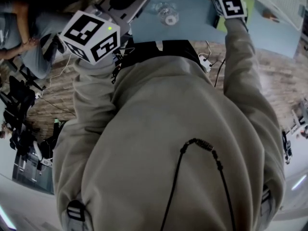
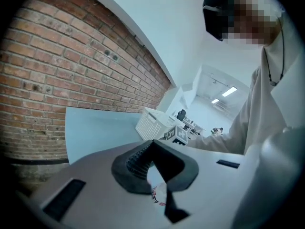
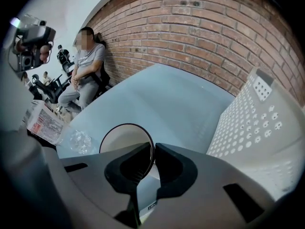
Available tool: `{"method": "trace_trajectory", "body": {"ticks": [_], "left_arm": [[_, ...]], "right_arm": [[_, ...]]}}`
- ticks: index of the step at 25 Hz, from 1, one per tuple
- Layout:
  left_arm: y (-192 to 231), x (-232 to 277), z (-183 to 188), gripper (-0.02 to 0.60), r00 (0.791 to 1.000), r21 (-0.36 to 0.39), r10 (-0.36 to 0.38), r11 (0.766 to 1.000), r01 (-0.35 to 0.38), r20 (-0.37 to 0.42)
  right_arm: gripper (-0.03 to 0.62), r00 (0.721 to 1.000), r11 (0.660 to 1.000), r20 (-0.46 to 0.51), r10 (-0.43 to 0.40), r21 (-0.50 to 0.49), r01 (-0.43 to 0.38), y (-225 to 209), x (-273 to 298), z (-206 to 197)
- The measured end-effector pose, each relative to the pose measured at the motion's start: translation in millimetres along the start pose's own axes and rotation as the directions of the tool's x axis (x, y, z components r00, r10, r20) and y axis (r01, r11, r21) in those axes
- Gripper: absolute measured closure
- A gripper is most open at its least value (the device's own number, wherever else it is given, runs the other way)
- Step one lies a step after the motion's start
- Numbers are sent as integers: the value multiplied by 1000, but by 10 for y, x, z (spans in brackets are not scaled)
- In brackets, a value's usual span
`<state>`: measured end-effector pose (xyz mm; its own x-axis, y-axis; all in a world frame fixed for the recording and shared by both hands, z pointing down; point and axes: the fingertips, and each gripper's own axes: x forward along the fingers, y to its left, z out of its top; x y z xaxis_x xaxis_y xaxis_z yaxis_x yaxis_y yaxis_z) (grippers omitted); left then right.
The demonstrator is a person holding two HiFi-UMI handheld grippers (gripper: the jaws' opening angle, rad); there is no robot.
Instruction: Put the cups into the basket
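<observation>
**Cup rim pinched beside the basket**

Right gripper has its jaws drawn nearly together on the dark rim of a pale cup, one pad inside the wall and one outside. The cup's open mouth faces the camera, above the light blue table. Left gripper is held up off the table. Its pads meet at the tips with nothing clearly between them; a small gap below them shows a scrap of white with red print, too small to identify.

Just past the gripped cup, to its left, a clear glass cup stands on the table, with a printed packet beside it. The white perforated basket stands on the table close to the right of the right gripper. Beyond the table a brick wall rises, and a person sits against it.
</observation>
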<state>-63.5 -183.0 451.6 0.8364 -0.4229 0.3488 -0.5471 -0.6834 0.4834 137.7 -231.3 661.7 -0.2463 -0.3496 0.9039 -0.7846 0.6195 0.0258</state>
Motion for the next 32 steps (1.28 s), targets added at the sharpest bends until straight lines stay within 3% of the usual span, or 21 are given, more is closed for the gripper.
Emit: {"method": "trace_trajectory", "body": {"ticks": [6, 11, 16, 24, 32], "left_arm": [[-216, -102, 413, 583, 999, 86, 4, 996, -8, 47], [-615, -185, 892, 583, 991, 148, -69, 988, 52, 116], [-833, -94, 1225, 583, 988, 233, -103, 970, 74, 115], [-1217, 216, 1298, 583, 977, 289, -191, 945, 155, 98], [-1367, 501, 1336, 583, 970, 281, -225, 940, 193, 89]], "right_arm": [[549, 997, 1000, 81, -5, -3, 5, -65, -596, 271], [549, 983, 999, 181, -20, -26, 25, -97, -1444, 503], [549, 958, 997, 282, -50, -45, 65, -191, -2209, 719], [549, 929, 987, 341, -147, -12, 160, -491, -2760, 637], [549, 923, 981, 334, -191, 31, 192, -837, -2978, 428]]}}
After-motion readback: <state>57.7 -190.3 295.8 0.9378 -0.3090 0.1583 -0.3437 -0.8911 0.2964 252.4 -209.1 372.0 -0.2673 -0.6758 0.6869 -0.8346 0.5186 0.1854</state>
